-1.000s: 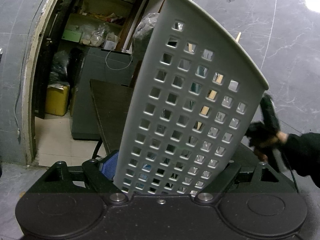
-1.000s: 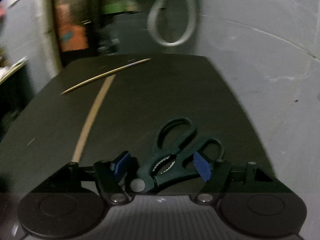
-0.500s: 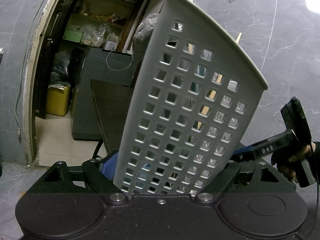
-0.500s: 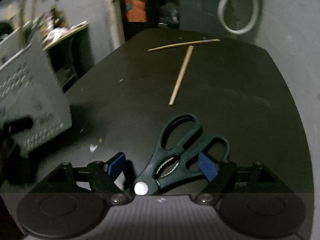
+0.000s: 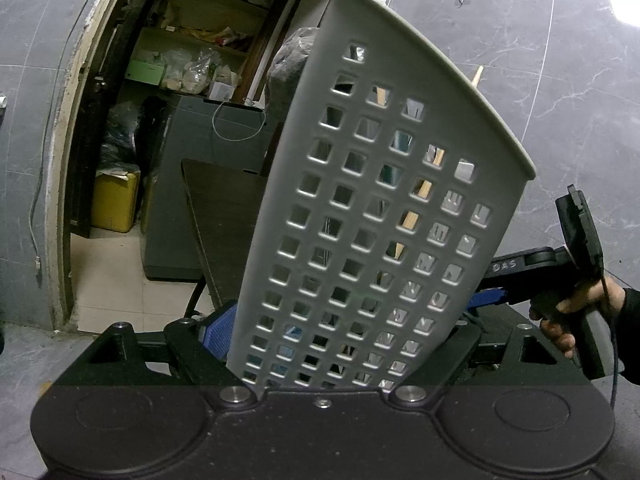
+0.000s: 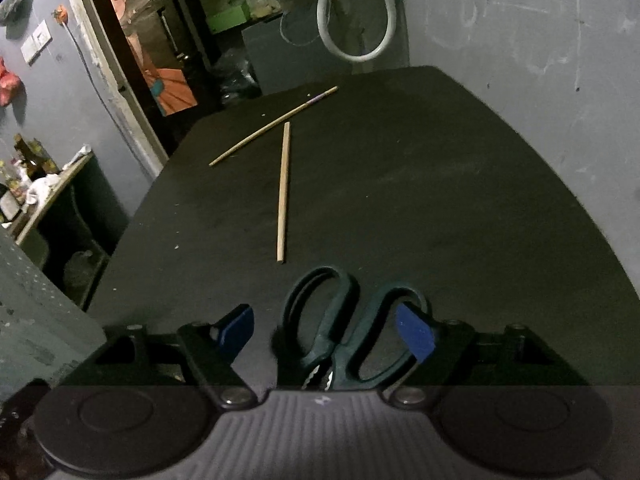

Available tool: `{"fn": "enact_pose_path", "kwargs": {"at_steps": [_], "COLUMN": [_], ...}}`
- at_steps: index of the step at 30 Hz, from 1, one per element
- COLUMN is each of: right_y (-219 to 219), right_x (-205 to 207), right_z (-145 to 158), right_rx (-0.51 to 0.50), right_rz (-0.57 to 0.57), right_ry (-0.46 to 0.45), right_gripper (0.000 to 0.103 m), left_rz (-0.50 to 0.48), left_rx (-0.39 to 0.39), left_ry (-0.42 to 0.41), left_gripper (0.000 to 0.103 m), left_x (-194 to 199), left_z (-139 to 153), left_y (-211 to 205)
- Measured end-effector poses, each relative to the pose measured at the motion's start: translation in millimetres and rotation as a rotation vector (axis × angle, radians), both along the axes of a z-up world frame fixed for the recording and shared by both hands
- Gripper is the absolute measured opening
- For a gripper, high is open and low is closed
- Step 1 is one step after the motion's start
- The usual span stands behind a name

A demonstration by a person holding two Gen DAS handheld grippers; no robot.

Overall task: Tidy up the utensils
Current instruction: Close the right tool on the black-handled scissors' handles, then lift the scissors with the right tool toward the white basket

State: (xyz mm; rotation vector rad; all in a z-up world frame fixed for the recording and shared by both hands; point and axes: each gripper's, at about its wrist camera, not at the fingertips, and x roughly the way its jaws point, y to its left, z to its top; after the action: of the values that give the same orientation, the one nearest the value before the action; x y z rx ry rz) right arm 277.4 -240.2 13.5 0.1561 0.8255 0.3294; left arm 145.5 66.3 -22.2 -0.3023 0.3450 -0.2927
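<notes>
My left gripper is shut on a white perforated utensil basket, held upright and filling the left wrist view. Wooden chopsticks show through its holes. Black scissors lie on the dark table between the blue pads of my right gripper. Its jaws are closing; the left pad stands clear of the handles, the right pad overlaps one loop. Two loose chopsticks, one near and one farther, lie beyond. The right gripper and a hand appear beside the basket.
The basket's wall shows at the left edge of the right wrist view. A doorway with cluttered shelves and a yellow container lies behind the table. A grey hose loop hangs on the far wall.
The right gripper has swung and rolled over the scissors, whose handles now point straight ahead between the pads. In the left view it has come further in beside the basket. The basket is still.
</notes>
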Motion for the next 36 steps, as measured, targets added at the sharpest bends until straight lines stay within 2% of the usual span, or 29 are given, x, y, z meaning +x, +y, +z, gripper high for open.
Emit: {"fn": "enact_pose_path", "kwargs": {"at_steps": [4,8,13,17,20,25,26,27,28,30,31,33,36], "right_y": [14,35,39,34,27,21,21,21,24,22,21,21,18], "right_x": [-7,-5,1,-2,-15,-47,-56,-63,-69,-81,-81,-78,-67], "right_z": [-1,-1,-1,-1,4,17,20,23,25,28,28,25,19], "right_rx": [-0.104,-0.223,-0.213,-0.151,-0.077,-0.002,0.007,0.008,-0.022,0.006,0.015,-0.001,-0.017], "right_rz": [-0.058,-0.108,-0.115,-0.096,-0.084,-0.065,-0.058,-0.041,-0.049,-0.043,-0.035,-0.05,-0.054], "right_ry": [-0.029,-0.043,-0.034,-0.059,-0.138,-0.33,-0.389,-0.446,-0.494,-0.588,-0.586,-0.563,-0.469], "right_gripper": [0.067,0.066,0.063,0.062,0.061,0.06,0.041,0.01,0.005,0.005,0.006,0.006,0.007], "left_rz": [0.002,0.004,0.003,0.003,0.003,0.006,0.007,0.008,0.008,0.009,0.01,0.012,0.011], "left_rx": [0.001,0.002,0.002,0.002,0.002,0.007,0.008,0.009,0.012,0.015,0.017,0.015,0.016], "left_ry": [0.001,0.001,0.001,0.001,0.002,0.003,0.004,0.004,0.004,0.006,0.006,0.006,0.006], "left_gripper": [0.087,0.087,0.087,0.087,0.087,0.087,0.087,0.087,0.087,0.087,0.087,0.087,0.087], "left_x": [0,0,-1,-1,0,0,0,0,0,0,0,0,0], "left_z": [0,1,0,1,1,1,2,2,3,3,4,5,5], "left_y": [0,0,0,-1,-1,-3,-3,-3,-3,-4,-4,-4,-4]}}
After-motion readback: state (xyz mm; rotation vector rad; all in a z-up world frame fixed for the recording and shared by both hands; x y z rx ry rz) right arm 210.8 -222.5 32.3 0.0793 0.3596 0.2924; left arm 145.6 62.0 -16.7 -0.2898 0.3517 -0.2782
